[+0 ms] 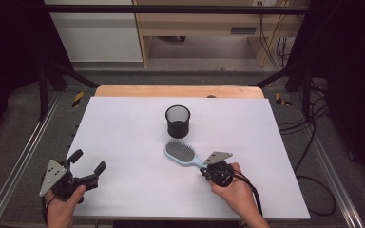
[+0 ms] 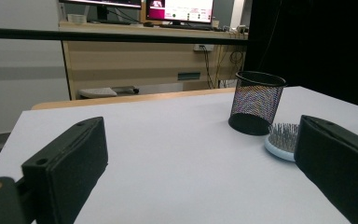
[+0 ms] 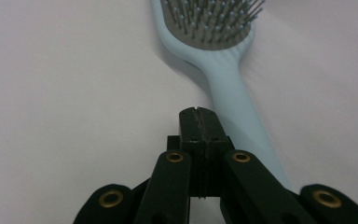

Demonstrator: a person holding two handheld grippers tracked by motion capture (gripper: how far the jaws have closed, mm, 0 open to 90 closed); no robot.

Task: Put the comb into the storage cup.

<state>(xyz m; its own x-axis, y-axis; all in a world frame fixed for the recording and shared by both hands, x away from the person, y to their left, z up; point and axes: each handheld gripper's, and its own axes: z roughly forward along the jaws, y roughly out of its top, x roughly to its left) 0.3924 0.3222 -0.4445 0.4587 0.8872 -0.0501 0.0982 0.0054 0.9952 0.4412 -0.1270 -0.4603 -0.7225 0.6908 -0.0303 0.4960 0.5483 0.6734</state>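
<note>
A light blue hairbrush point(image 1: 183, 154) lies bristles up on the white table sheet point(image 1: 123, 137), its handle pointing toward the person. Just behind it stands a black mesh cup point(image 1: 177, 121), upright. My right gripper point(image 1: 205, 167) is at the end of the handle. In the right gripper view my right gripper point(image 3: 199, 114) has its jaws pressed together, and the hairbrush point(image 3: 235, 100) handle runs past their right side, not between them. My left gripper point(image 1: 89, 161) rests at the front left, open and holding nothing. The left gripper view looks between that left gripper's point(image 2: 200, 154) spread jaws to the mesh cup point(image 2: 256, 102) and hairbrush head point(image 2: 279, 140).
The sheet covers a wooden tabletop point(image 1: 178, 91) set in a metal frame with rails point(image 1: 24, 156) on both sides. Cables point(image 1: 313, 142) lie on the floor to the right. Beyond the table stand wooden furniture point(image 1: 209, 23) and a black crossbar point(image 1: 171, 8).
</note>
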